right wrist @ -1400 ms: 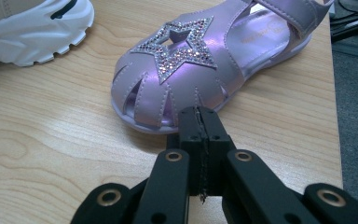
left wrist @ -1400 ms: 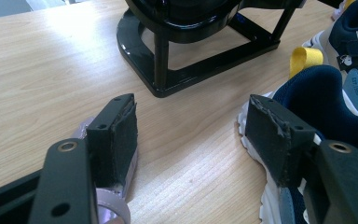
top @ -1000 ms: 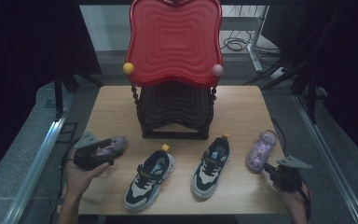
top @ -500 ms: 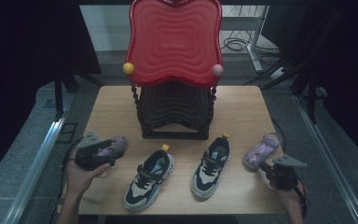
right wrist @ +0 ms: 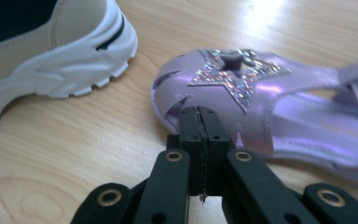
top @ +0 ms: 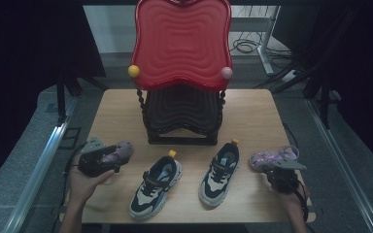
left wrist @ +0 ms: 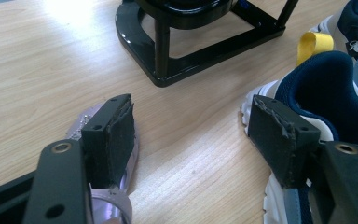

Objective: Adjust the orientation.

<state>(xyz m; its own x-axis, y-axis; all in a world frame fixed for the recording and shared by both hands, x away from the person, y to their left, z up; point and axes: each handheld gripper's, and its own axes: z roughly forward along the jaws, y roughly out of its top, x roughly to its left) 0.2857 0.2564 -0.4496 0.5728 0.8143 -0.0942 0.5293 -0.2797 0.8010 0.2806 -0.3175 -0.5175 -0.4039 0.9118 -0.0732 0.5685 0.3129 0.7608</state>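
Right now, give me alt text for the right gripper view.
The right gripper, jaws shut with nothing between them, touches or nearly touches the side of a purple sandal with a glittery star, lying on a wooden table. A white-soled sneaker sits upper left.

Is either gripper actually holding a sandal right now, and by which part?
No. The left gripper is open beside its purple sandal; the right gripper is shut, empty, at the other sandal's toe.
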